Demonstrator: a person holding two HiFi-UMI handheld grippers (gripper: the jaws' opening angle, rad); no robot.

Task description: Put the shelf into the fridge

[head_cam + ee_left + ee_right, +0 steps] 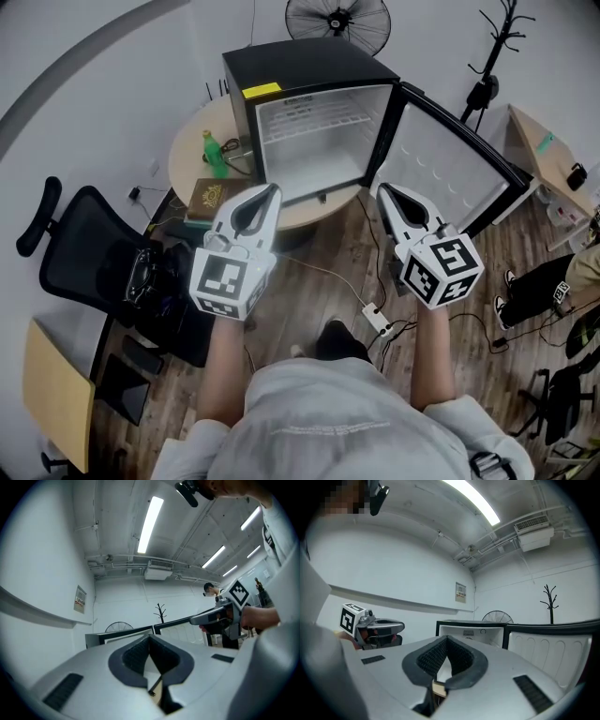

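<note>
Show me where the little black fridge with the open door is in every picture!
Head view: the small black fridge with white inside is at the top middle, its door swung open to the right.
Left gripper view: it sits low, left of middle.
Right gripper view: it sits low, near the middle.
Shared landmark: the black round fan shows just above the fridge in each view.

This is an office or lab workroom. A black swivel office chair stands beside a round desk that carries a mini fridge, with another desk at the right and a power strip on the wood-plank floor. A pedestal fan and a coat stand stand by the plain white wall, and overhead run strip lights, exposed pipes and a ceiling air-conditioning unit.
</note>
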